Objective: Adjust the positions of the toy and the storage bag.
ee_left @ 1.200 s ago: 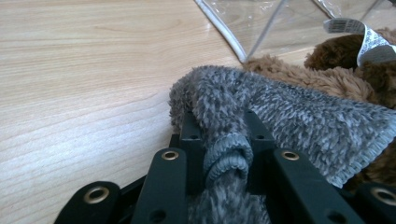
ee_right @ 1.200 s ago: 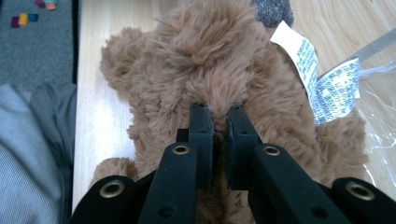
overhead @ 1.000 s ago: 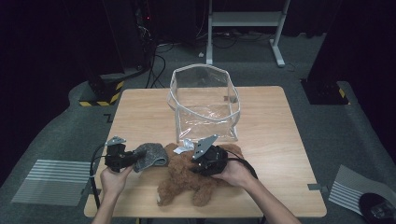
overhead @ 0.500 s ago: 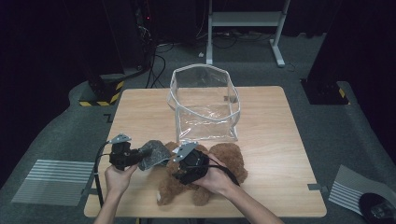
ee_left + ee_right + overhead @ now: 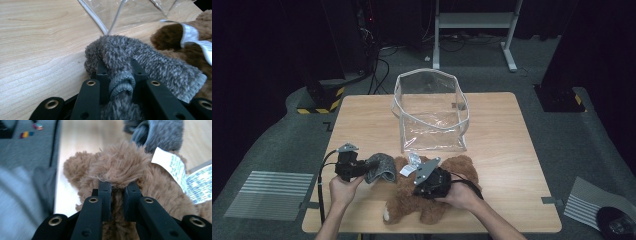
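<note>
A brown plush bear (image 5: 452, 170) lies near the table's front edge, with white label tags (image 5: 412, 162) at its left side. My right gripper (image 5: 421, 184) is shut on a tuft of the bear's fur (image 5: 120, 167). A grey knitted cloth (image 5: 379, 167) lies just left of the bear, touching it. My left gripper (image 5: 362, 171) is shut on that grey cloth (image 5: 120, 62), whose ribbed hem is pinched between the jaws. A clear plastic bag (image 5: 432, 112) stands open behind them at mid-table.
The wooden table (image 5: 512, 135) has bare surface at the right and back left. Each gripper trails a black cable (image 5: 321, 185). Dark grey floor, a striped mat (image 5: 267, 192) and a white stand's legs (image 5: 472, 22) surround the table.
My right gripper has slid left across the bear and now pinches fur near its left side. The left gripper and the grey cloth have shifted slightly right, toward the bear.
</note>
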The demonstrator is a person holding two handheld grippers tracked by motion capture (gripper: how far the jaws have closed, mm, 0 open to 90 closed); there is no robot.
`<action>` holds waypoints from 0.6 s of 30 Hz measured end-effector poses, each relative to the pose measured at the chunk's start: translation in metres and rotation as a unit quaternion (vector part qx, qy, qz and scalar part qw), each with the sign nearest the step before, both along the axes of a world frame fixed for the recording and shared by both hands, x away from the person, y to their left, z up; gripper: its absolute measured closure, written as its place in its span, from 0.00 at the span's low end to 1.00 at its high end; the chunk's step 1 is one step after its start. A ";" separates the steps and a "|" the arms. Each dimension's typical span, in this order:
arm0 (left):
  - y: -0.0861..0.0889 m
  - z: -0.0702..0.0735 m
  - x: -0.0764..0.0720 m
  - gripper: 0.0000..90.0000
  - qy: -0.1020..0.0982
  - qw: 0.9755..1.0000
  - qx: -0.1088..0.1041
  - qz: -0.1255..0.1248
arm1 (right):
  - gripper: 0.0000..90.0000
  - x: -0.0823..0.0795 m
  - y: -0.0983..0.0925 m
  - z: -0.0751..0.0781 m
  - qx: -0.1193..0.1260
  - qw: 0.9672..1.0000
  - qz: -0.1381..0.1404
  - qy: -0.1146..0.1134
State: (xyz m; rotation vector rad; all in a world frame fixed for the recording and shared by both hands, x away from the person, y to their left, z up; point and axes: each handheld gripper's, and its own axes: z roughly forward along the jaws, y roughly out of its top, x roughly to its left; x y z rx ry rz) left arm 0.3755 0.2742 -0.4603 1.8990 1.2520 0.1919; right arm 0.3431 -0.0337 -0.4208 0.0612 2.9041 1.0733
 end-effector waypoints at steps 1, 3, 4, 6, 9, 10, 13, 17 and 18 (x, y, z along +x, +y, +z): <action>0.000 0.000 0.000 0.83 0.000 1.000 -0.001 -0.001 | 0.88 -0.001 -0.005 0.001 0.001 1.000 0.007 -0.001; -0.001 0.000 0.001 0.83 0.001 1.000 -0.005 -0.002 | 0.84 -0.002 -0.013 0.001 0.002 1.000 0.008 0.002; -0.001 -0.001 0.001 0.83 0.001 1.000 -0.010 -0.001 | 0.79 -0.002 -0.018 0.001 0.010 1.000 0.004 0.000; -0.002 0.000 0.002 0.83 0.001 1.000 -0.014 -0.001 | 0.68 -0.004 -0.026 0.001 0.036 0.999 -0.014 -0.007; -0.004 -0.001 0.002 0.83 0.002 1.000 -0.015 -0.004 | 0.56 -0.008 -0.037 0.003 0.074 0.995 -0.059 -0.030; -0.004 -0.001 0.002 0.83 0.003 1.000 -0.015 -0.005 | 0.53 -0.010 -0.042 0.004 0.083 0.993 -0.075 -0.038; -0.005 -0.001 0.003 0.83 0.004 1.000 -0.015 -0.006 | 0.50 -0.011 -0.060 0.008 0.100 0.986 -0.123 -0.049; -0.006 -0.001 0.003 0.83 0.004 1.000 -0.016 -0.006 | 0.47 -0.007 -0.089 0.007 0.103 0.977 -0.182 -0.054; -0.006 -0.002 0.003 0.83 0.004 1.000 -0.016 -0.007 | 0.46 -0.005 -0.097 0.006 0.105 0.974 -0.196 -0.051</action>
